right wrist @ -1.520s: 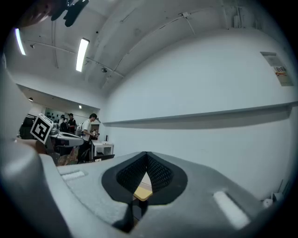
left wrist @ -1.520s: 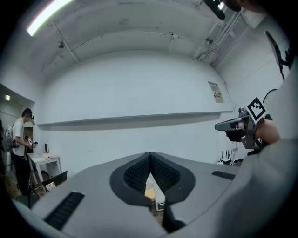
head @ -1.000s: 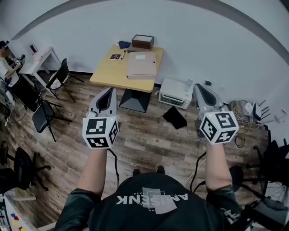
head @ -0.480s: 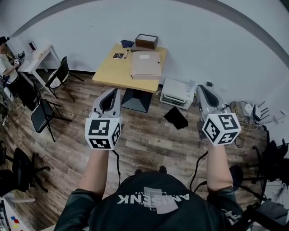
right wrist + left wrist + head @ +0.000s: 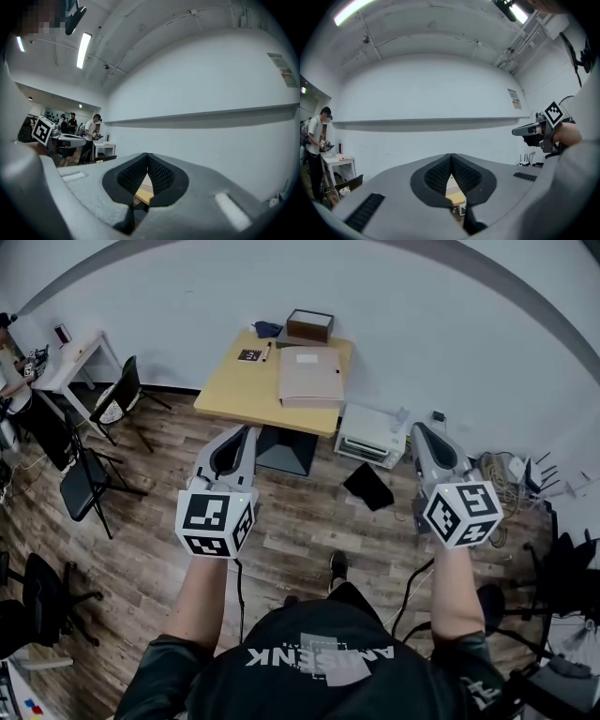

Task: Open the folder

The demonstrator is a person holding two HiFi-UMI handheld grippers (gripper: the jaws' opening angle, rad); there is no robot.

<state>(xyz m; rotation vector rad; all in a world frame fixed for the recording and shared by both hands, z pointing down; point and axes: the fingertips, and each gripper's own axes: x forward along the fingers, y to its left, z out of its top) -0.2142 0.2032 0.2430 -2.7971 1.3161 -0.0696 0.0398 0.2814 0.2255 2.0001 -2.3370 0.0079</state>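
A beige closed folder [image 5: 310, 375] lies on a small wooden table [image 5: 234, 390] by the far wall in the head view. My left gripper [image 5: 246, 434] is held level well short of the table, shut with nothing between its jaws. My right gripper [image 5: 419, 430] is level to the right, also shut and empty. In the left gripper view the shut left gripper [image 5: 451, 157] frames a sliver of the table [image 5: 454, 200]. The right gripper view shows the shut right gripper [image 5: 147, 157] with the table edge [image 5: 143, 195] behind it.
On the table are a brown box [image 5: 310, 325], a dark pouch [image 5: 267, 329] and a small black card [image 5: 249, 355]. A white printer [image 5: 367, 435] and a black pad [image 5: 368, 486] sit on the wood floor right of the table. Black chairs [image 5: 89, 479] and a white desk [image 5: 66, 360] stand left. Cables [image 5: 511, 474] lie far right.
Both grippers and the person have moved forward toward the table, which now sits a little closer and further right in the head view. A foot has stepped forward. Both jaws stay shut.
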